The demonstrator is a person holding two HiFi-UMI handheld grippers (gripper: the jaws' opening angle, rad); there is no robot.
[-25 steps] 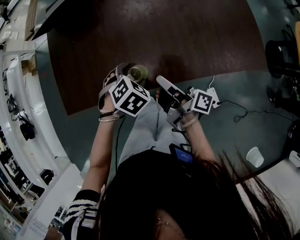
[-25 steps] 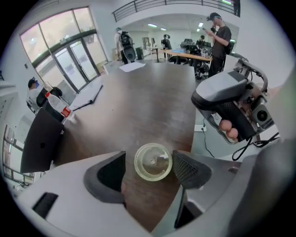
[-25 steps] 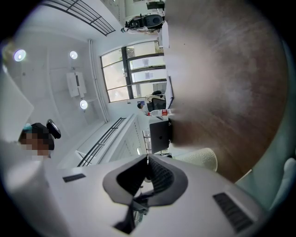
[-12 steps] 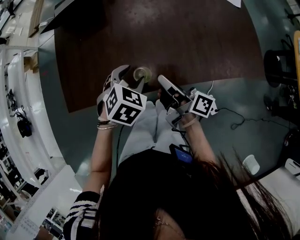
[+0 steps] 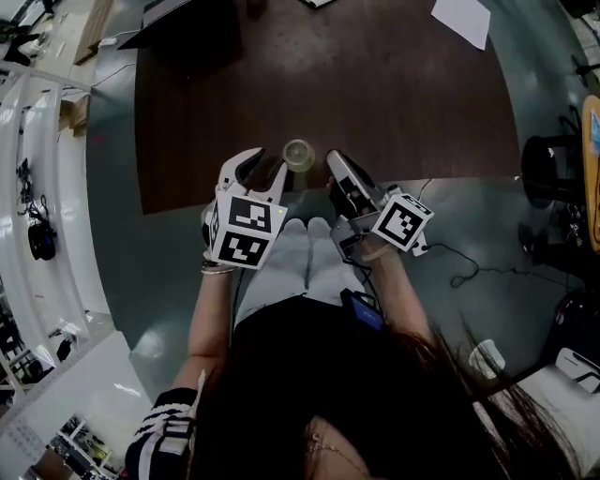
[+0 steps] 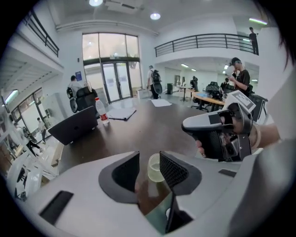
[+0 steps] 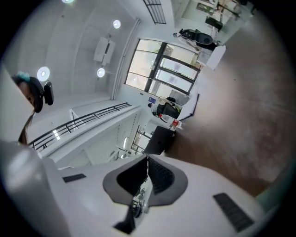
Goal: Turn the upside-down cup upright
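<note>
One cup (image 5: 298,155) looks mouth-up on the table (image 5: 394,84), just past my left gripper (image 5: 261,167), jaws closing on nothing. Right gripper (image 5: 337,165) jaws together, empty. Likely done.

"Where is the cup?"

"I see the cup (image 5: 298,155) on the table (image 5: 394,94), close to the edge nearest me."

"What is behind the cup?"

"Far behind it, to the left, sits a laptop (image 6: 74,126). A bottle (image 6: 100,110) stands behind the cup on the left too, not as far left as the laptop. A sheet of paper (image 5: 461,19) lies far behind the cup, to the right."
</note>
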